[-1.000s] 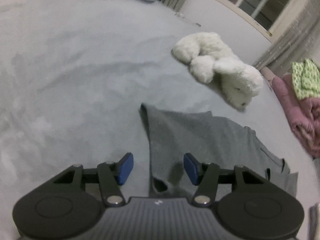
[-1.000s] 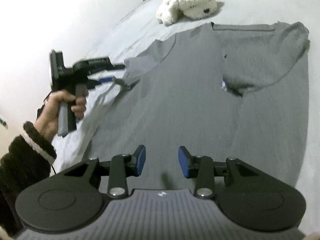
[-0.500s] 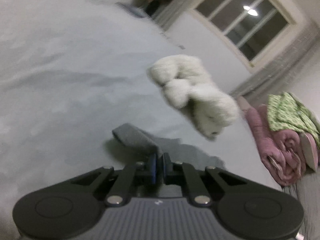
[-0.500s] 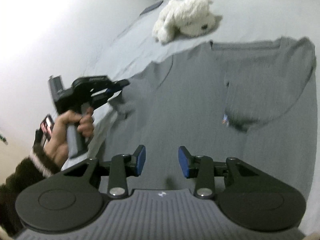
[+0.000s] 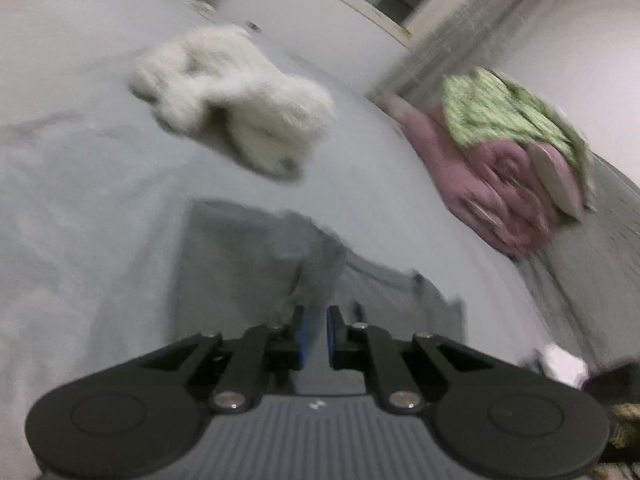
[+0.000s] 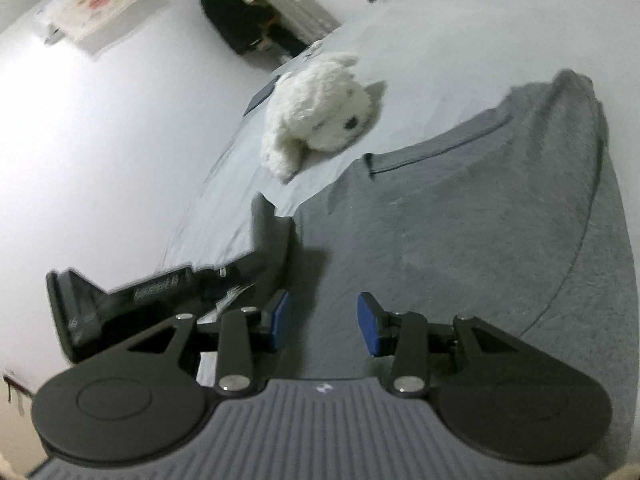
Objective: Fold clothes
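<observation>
A grey long-sleeved top [image 6: 460, 216] lies spread on the pale bed sheet [image 6: 432, 28], its collar toward the far end. In the left wrist view my left gripper [image 5: 316, 336] is shut on a fold of the grey top [image 5: 248, 272], which bunches up just ahead of the blue pads. That left gripper's black body [image 6: 168, 284] shows at the left of the right wrist view, over the top's left side. My right gripper [image 6: 323, 322] is open above the grey fabric, with nothing between its fingers.
A white plush dog [image 6: 320, 108] [image 5: 236, 92] lies on the sheet beyond the collar. Rolled pink bedding [image 5: 500, 184] with a green patterned cloth [image 5: 504, 108] on it sits at the right. A white wall [image 6: 100, 128] runs along the bed's left side.
My left gripper has gone from open to shut on the sleeve edge and carried it inward over the top. My right gripper has moved forward along the top, still open.
</observation>
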### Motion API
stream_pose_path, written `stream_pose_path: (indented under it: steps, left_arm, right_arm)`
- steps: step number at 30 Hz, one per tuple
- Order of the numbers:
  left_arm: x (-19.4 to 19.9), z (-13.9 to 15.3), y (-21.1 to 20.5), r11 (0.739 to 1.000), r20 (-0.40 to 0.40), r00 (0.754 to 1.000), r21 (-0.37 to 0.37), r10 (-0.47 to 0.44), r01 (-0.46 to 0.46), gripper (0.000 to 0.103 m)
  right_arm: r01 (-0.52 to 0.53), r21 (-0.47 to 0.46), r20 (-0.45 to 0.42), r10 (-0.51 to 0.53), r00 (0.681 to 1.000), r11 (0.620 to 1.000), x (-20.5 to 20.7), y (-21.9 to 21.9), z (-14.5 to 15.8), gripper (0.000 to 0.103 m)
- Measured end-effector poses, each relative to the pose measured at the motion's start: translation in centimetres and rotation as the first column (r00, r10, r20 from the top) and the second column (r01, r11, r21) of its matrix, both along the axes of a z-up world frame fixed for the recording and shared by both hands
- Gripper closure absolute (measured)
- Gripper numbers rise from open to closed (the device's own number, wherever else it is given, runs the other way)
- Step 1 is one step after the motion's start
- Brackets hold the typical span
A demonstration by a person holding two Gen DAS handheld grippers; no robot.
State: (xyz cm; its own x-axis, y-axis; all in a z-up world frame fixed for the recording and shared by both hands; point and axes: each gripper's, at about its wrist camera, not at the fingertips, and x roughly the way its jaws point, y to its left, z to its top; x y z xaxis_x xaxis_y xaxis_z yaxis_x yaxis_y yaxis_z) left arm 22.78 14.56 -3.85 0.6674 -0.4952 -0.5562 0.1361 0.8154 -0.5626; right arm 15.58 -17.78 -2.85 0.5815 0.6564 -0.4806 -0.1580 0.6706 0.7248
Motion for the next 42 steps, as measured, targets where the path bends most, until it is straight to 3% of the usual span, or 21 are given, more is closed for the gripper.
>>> stream_pose_path:
  steps: [2, 4, 9, 14, 20, 27, 29, 30, 31, 33, 35, 39, 42]
  left_arm:
    - [-0.7, 0.6, -0.2, 0.999, 0.034, 0.999, 0.032, -0.02, 0.019, 0.068]
    - [-1.5, 1.3, -0.5, 0.997, 0.067, 0.997, 0.065, -0.042, 0.038, 0.06]
    - [-3.3, 2.6, 0.3, 0.98, 0.11, 0.991, 0.189, -0.08, 0.058, 0.055]
    - [-5.2, 2.4, 0.7, 0.935, 0.127, 0.978, 0.336, -0.167, 0.116, 0.052]
    - [-7.5, 0.4, -0.2, 0.832, 0.119, 0.946, 0.518, -0.3, 0.199, 0.049]
    - [-9.3, -2.2, -2.9, 0.7, 0.161, 0.893, 0.684, -0.42, 0.206, 0.05]
    - [-9.8, -2.8, -3.9, 0.655, 0.171, 0.875, 0.729, -0.453, 0.197, 0.059]
    - [-10.0, -3.2, -4.4, 0.632, 0.175, 0.866, 0.751, -0.469, 0.191, 0.066]
    - [-9.9, -3.0, -4.5, 0.639, 0.178, 0.871, 0.747, -0.457, 0.183, 0.082]
    - [-9.6, -2.7, -4.7, 0.652, 0.185, 0.882, 0.739, -0.433, 0.166, 0.087]
    - [-9.4, -2.0, -4.6, 0.69, 0.207, 0.889, 0.708, -0.409, 0.152, 0.095]
    - [-8.9, -0.5, -4.4, 0.759, 0.249, 0.9, 0.64, -0.358, 0.125, 0.097]
    - [-8.6, 0.4, -5.3, 0.792, 0.256, 0.902, 0.595, -0.349, 0.137, 0.097]
  right_arm:
    - [0.019, 0.017, -0.02, -0.019, 1.0, 1.0, 0.3, -0.4, -0.5, 0.061]
    - [0.032, 0.04, -0.036, -0.03, 0.999, 0.999, 0.5, -0.7, -1.0, 0.061]
    - [0.042, 0.075, -0.064, -0.037, 0.997, 0.996, 0.7, -0.6, -1.7, 0.06]
    - [0.045, 0.084, -0.086, -0.037, 0.996, 0.995, 1.3, 0.9, -2.4, 0.06]
    - [0.056, 0.038, -0.088, -0.052, 0.995, 0.998, 2.3, 3.3, -3.2, 0.06]
    - [0.158, -0.053, 0.047, -0.156, 0.987, 0.986, 3.0, 6.2, -3.8, 0.062]
    - [0.177, -0.092, 0.091, -0.168, 0.981, 0.98, 3.1, 6.8, -3.6, 0.09]
    - [0.179, -0.116, 0.11, -0.166, 0.98, 0.977, 3.2, 7.0, -3.5, 0.095]
    - [0.179, -0.125, 0.135, -0.162, 0.978, 0.976, 3.2, 7.1, -3.0, 0.095]
    - [0.178, -0.135, 0.189, -0.151, 0.97, 0.975, 3.1, 7.0, -2.0, 0.096]
    - [0.178, -0.147, 0.24, -0.139, 0.961, 0.973, 2.9, 6.7, -0.7, 0.096]
    - [0.184, -0.173, 0.305, -0.125, 0.944, 0.967, 3.0, 5.7, 1.4, 0.097]
    - [0.21, -0.183, 0.321, -0.144, 0.936, 0.96, 3.4, 4.4, 2.0, 0.097]
